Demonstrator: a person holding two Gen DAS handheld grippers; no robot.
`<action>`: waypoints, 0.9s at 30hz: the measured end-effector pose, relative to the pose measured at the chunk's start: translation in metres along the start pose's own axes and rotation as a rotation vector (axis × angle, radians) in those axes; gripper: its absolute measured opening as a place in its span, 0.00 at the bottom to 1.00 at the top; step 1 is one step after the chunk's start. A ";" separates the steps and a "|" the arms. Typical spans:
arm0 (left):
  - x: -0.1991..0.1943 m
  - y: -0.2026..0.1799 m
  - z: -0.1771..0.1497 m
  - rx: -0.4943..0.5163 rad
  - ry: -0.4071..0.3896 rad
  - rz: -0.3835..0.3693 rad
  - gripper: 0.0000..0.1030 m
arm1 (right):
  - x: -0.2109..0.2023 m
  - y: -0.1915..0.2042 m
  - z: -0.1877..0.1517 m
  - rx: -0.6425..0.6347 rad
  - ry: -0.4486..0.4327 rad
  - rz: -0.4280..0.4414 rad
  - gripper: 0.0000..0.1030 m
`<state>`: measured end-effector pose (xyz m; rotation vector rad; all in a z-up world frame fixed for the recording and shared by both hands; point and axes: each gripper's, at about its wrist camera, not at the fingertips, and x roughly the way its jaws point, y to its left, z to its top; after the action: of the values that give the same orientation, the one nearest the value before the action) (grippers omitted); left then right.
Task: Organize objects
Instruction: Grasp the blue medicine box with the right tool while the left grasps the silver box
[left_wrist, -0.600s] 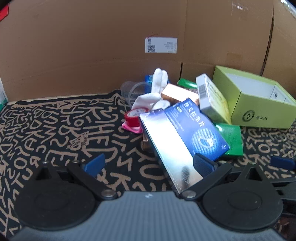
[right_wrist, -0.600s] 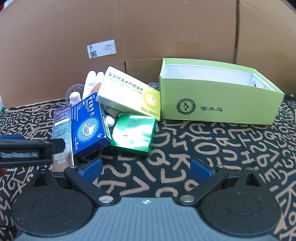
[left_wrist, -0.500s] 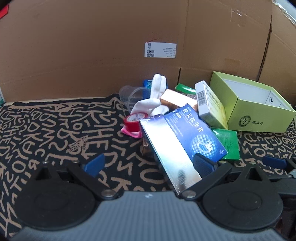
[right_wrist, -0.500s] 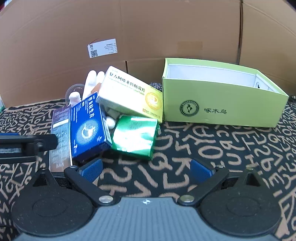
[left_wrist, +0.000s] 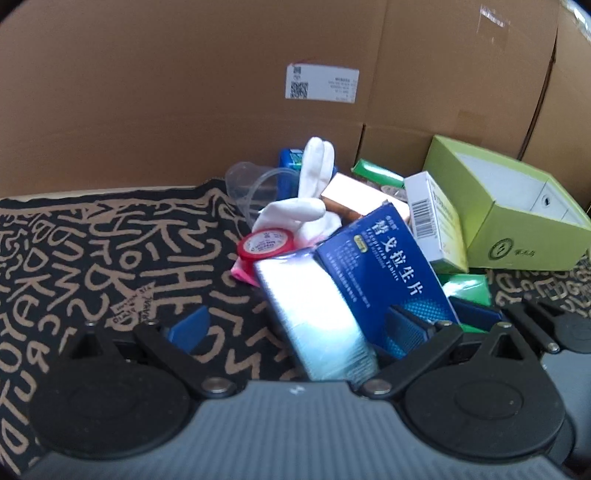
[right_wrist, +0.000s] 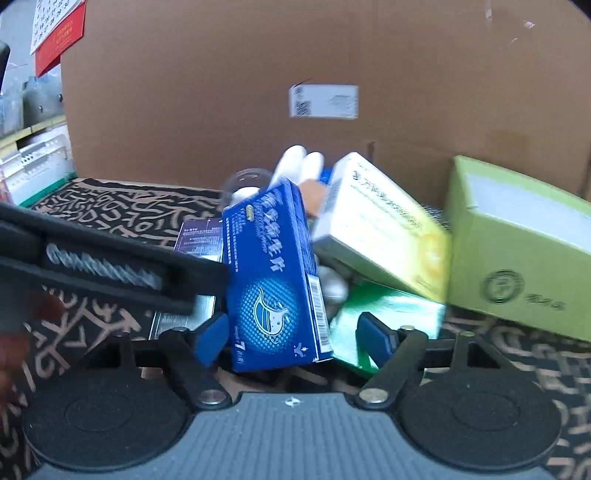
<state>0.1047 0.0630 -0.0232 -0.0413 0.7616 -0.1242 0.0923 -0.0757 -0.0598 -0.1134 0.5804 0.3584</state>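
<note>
The green open box (left_wrist: 517, 221) stands at the far right of the tabletop (left_wrist: 92, 251), presumably the receptacle. Beside it lies a heap of cartons. The blue carton (right_wrist: 273, 280), glossy, white-lettered, with a dotted emblem, leans tilted on the heap's near edge. The right claw (right_wrist: 291, 332) brackets its lower end, jaws parted, contact unconfirmed. The left claw (left_wrist: 295, 325) is wide open, holding nothing, a silver-faced carton (left_wrist: 314, 314) between its fingers.

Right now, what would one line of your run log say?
right fingers: open, straddling blue box | left fingers: open, silver box between them | nothing gripped yet
</note>
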 end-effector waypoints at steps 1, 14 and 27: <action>0.003 -0.001 0.000 0.010 0.001 -0.003 1.00 | 0.002 0.005 0.000 -0.030 -0.014 -0.011 0.69; 0.013 0.013 -0.023 -0.036 0.095 -0.016 1.00 | -0.064 -0.041 -0.031 0.192 0.077 -0.033 0.63; -0.011 0.034 -0.042 -0.044 0.079 0.078 1.00 | -0.065 -0.014 -0.035 0.064 0.111 -0.032 0.62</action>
<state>0.0715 0.0985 -0.0490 -0.0486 0.8440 -0.0356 0.0287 -0.1152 -0.0531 -0.0809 0.6988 0.3033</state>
